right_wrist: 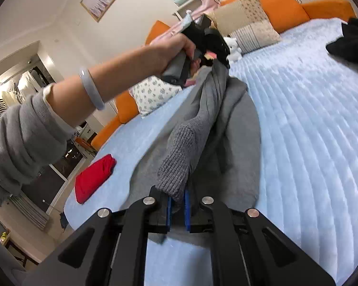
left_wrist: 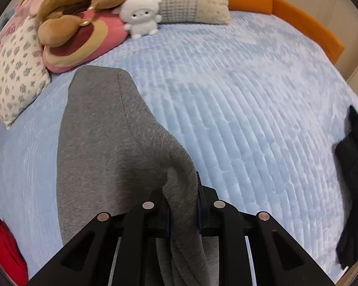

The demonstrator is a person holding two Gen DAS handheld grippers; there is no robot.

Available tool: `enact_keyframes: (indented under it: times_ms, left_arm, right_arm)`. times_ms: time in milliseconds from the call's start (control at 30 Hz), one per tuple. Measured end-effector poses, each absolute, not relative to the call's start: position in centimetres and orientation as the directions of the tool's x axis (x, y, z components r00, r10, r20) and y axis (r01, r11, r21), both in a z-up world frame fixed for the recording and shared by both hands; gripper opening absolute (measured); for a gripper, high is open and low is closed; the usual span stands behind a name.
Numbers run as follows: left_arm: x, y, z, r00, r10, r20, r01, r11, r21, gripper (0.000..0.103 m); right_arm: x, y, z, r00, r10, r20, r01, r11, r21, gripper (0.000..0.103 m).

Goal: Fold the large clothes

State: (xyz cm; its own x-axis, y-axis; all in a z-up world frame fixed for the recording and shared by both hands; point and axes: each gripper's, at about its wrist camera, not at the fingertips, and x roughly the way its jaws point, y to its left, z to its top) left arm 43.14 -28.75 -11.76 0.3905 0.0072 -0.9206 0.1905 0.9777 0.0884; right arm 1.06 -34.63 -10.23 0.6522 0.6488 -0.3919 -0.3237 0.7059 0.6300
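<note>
A large grey sweatshirt (left_wrist: pixel 102 128) lies on the light blue bedspread (left_wrist: pixel 250 119). My left gripper (left_wrist: pixel 182 205) is shut on a raised fold of the grey fabric. In the right wrist view the sweatshirt (right_wrist: pixel 238 128) runs away from me along the bed. My right gripper (right_wrist: pixel 176 205) is shut on its ribbed grey cuff (right_wrist: pixel 176 164), held above the bed. The left gripper (right_wrist: pixel 223 63) also shows there, held by a hand, pinching the garment farther up.
Pillows and plush toys (left_wrist: pixel 140 16) crowd the head of the bed, against an orange headboard (left_wrist: pixel 307 21). A red garment (right_wrist: pixel 93 178) lies at the bed's left edge, a black garment (right_wrist: pixel 350 43) at the right. A wardrobe stands at the left.
</note>
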Motion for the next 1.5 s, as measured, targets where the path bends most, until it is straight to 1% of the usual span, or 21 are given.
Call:
enact_keyframes:
  times_ms: [67,167,200,267,300,333,367,433,500,600,700,733,833,900,1000,1033,1067,1200,1333,1433,1500]
  left_arm:
    - [42.9,-29.7,-12.4,0.392,0.013,-0.920,0.229,0.967,0.112,0.035]
    - [42.0,-30.7,-12.8,0.399,-0.015,-0.917,0.284,0.953,0.108,0.048]
    - [41.5,-30.9,-12.7,0.405,-0.031,-0.914,0.301,0.948,0.101,0.049]
    - [40.7,-30.6,-11.9,0.401,-0.110,-0.909,0.327,0.944,0.030,0.061]
    - [40.2,-30.0,-11.0,0.397,-0.173,-0.902,0.333,0.942,-0.034,0.063]
    - [39.6,-29.5,-10.1,0.398,-0.224,-0.890,0.338,0.937,-0.084,0.065]
    - [38.8,-28.6,-8.7,0.394,-0.298,-0.870,0.352,0.923,-0.157,0.065]
    - [37.4,-27.4,-7.1,0.390,-0.384,-0.837,0.370,0.898,-0.239,0.069]
    - [35.1,-25.7,-5.4,0.403,-0.429,-0.808,0.406,0.875,-0.263,0.073]
    - [31.2,-23.0,-5.0,0.429,-0.435,-0.792,0.440,0.866,-0.237,0.077]
    - [26.4,-19.6,-6.5,0.468,-0.398,-0.789,0.441,0.879,-0.182,0.077]
    - [25.1,-18.8,-7.1,0.488,-0.386,-0.783,0.440,0.883,-0.161,0.077]
    - [21.9,-16.7,-9.3,0.496,-0.368,-0.786,0.443,0.886,-0.136,0.077]
    - [20.2,-15.9,-11.0,0.490,-0.359,-0.794,0.432,0.891,-0.136,0.077]
    - [19.3,-15.2,-12.7,0.456,-0.383,-0.803,0.430,0.885,-0.177,0.077]
    - [19.0,-14.9,-13.2,0.446,-0.389,-0.806,0.429,0.883,-0.188,0.077]
    - [18.7,-14.8,-13.8,0.439,-0.382,-0.814,0.430,0.884,-0.183,0.077]
    - [17.6,-14.4,-15.1,0.436,-0.351,-0.829,0.439,0.887,-0.145,0.077]
    - [17.0,-13.9,-15.3,0.448,-0.353,-0.821,0.447,0.884,-0.136,0.077]
    - [17.1,-14.2,-15.7,0.448,-0.352,-0.822,0.456,0.881,-0.129,0.077]
    - [17.0,-14.3,-16.1,0.448,-0.356,-0.820,0.453,0.881,-0.135,0.077]
  right_arm:
    - [1.0,-34.9,-11.2,0.651,0.641,-0.407,-0.306,0.712,0.632,0.008]
    - [1.1,-35.4,-12.7,0.644,0.628,-0.436,-0.278,0.724,0.632,0.009]
    - [1.2,-35.4,-13.0,0.640,0.627,-0.444,-0.272,0.725,0.632,0.009]
    - [1.3,-35.4,-13.5,0.624,0.621,-0.475,-0.255,0.736,0.627,0.020]
    - [1.1,-35.7,-13.8,0.619,0.616,-0.486,-0.251,0.743,0.621,0.024]
    - [0.8,-36.0,-13.7,0.622,0.609,-0.491,-0.247,0.748,0.616,0.033]
    - [0.6,-36.3,-13.5,0.626,0.609,-0.488,-0.245,0.747,0.618,0.048]
    - [0.0,-37.5,-12.3,0.651,0.584,-0.484,-0.231,0.761,0.607,0.064]
    - [-0.5,-39.0,-10.4,0.696,0.553,-0.457,-0.235,0.778,0.583,0.065]
    - [1.3,-40.7,-7.4,0.740,0.527,-0.418,-0.264,0.799,0.540,0.065]
    - [5.5,-40.6,-4.9,0.760,0.489,-0.428,-0.298,0.847,0.440,0.059]
    - [8.1,-40.3,-4.2,0.760,0.478,-0.440,-0.306,0.861,0.407,0.052]
    - [15.4,-38.8,-3.1,0.722,0.518,-0.459,-0.377,0.850,0.367,0.039]
    - [20.2,-36.5,-3.0,0.680,0.543,-0.493,-0.418,0.839,0.347,0.039]
    - [27.0,-32.0,-4.9,0.525,0.625,-0.578,-0.486,0.778,0.399,0.037]
    - [28.8,-30.7,-6.0,0.484,0.624,-0.614,-0.486,0.775,0.404,0.032]
    - [30.5,-29.9,-7.0,0.476,0.589,-0.653,-0.458,0.800,0.388,0.026]
    - [33.5,-30.9,-9.9,0.492,0.508,-0.707,-0.358,0.858,0.368,0.024]
    - [34.1,-34.8,-12.1,0.498,0.502,-0.707,-0.257,0.864,0.433,0.000]
    - [34.5,-36.2,-14.1,0.486,0.507,-0.712,-0.230,0.860,0.455,0.000]
    - [34.6,-36.9,-15.5,0.495,0.544,-0.678,-0.217,0.833,0.509,0.000]
